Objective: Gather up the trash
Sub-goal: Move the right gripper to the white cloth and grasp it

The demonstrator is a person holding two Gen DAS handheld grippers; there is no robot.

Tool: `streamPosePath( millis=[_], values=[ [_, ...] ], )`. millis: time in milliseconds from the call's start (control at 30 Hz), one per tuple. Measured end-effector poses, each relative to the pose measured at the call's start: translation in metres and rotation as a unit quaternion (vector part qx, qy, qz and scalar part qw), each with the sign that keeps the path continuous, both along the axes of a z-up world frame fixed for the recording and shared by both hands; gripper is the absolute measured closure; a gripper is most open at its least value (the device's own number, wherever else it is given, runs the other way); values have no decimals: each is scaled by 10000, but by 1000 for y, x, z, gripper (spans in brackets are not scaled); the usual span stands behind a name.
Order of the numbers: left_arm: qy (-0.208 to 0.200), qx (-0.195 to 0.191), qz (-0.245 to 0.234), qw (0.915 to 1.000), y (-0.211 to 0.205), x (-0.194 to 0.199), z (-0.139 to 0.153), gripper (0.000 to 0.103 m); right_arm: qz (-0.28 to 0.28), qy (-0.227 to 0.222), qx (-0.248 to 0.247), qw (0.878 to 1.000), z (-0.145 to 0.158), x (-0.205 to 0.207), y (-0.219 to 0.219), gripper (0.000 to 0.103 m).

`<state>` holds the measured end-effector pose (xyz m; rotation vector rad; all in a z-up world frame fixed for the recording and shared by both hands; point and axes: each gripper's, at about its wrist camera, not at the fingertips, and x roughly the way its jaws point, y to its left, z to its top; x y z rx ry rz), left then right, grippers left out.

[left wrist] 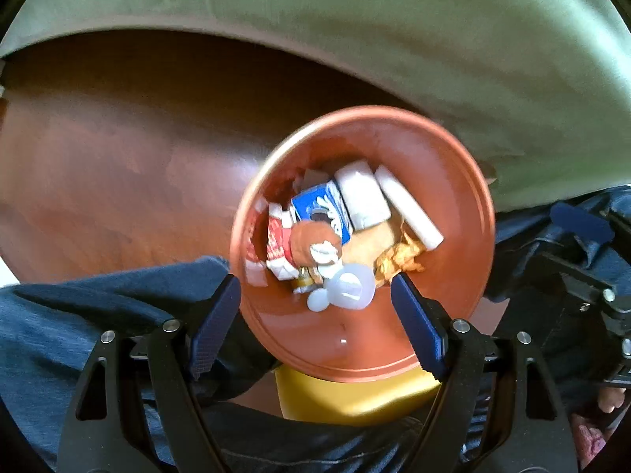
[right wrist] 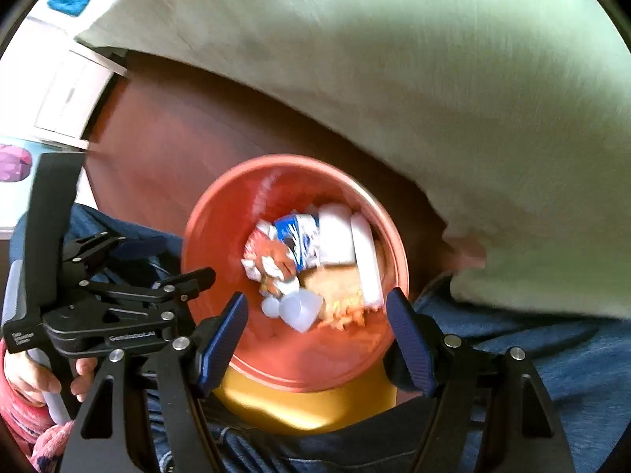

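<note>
Both grippers are held above an orange bin [left wrist: 453, 213], pointing steeply down into it.

Left gripper [left wrist: 315, 327]: fingers spread wide, nothing between them. Right gripper [right wrist: 317, 341]: fingers likewise spread, nothing pinched. In the left wrist view the right gripper is seen at the right edge; in the right wrist view the left gripper, held by a hand [right wrist: 47, 382], is seen at the left edge.

Trash is already gathered in the bottom of the bin: a blue-and-white carton [left wrist: 321, 207], a red-and-white wrapper [left wrist: 278, 240], white folded packets [left wrist: 363, 193], crumpled orange-yellow wrapper [left wrist: 398, 256] and a clear plastic cup [left wrist: 349, 289] lying uppermost, nearest the grippers. The bin appears to stand on a yellow base [left wrist: 355, 402], close to blue denim fabric [left wrist: 98, 315]. A brown wooden surface [left wrist: 118, 157] lies beyond, partly covered by pale green cloth [left wrist: 394, 39]. Whether this is a bench or other furniture cannot be told.

Judgement: the drop step looks complete, with both pairs of fingers empty over the bin. For a clean finish, the grippers would best be lifted straight up, clear of the rim, so the bin is not tipped. The light cup may roll; it should be checked that nothing hangs over the rim before more trash is sought. Both views are slightly blurred.
</note>
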<state>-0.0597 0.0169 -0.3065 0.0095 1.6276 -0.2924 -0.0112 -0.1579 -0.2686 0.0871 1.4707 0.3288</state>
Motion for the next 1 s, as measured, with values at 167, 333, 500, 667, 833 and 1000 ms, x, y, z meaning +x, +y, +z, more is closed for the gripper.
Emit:
streamPosePath(
  millis=[167, 333, 500, 667, 833, 1000],
  values=[
    [-635, -73, 52, 9979, 8, 13, 45, 26, 130, -1035, 241, 9943, 57, 4, 4, 27],
    [-1609, 12, 232, 9867, 23, 32, 104, 26, 263, -1962, 456, 9791, 110, 14, 6, 26],
    [-2267, 191, 342, 9732, 34, 56, 142, 26, 233, -2561, 458, 9653, 144, 47, 0, 24],
    [-2546, 49, 466, 9659, 38, 81, 164, 26, 29, -3256, 283, 9451, 188, 121, -11, 24],
    [-2672, -115, 511, 9622, 40, 105, 176, 26, -7, -3615, 27, 9324, 216, 226, -6, 20],
    [-2758, -163, 593, 9592, 45, 135, 184, 26, 166, -3704, -430, 9277, 212, 340, 12, 18]
  ],
)
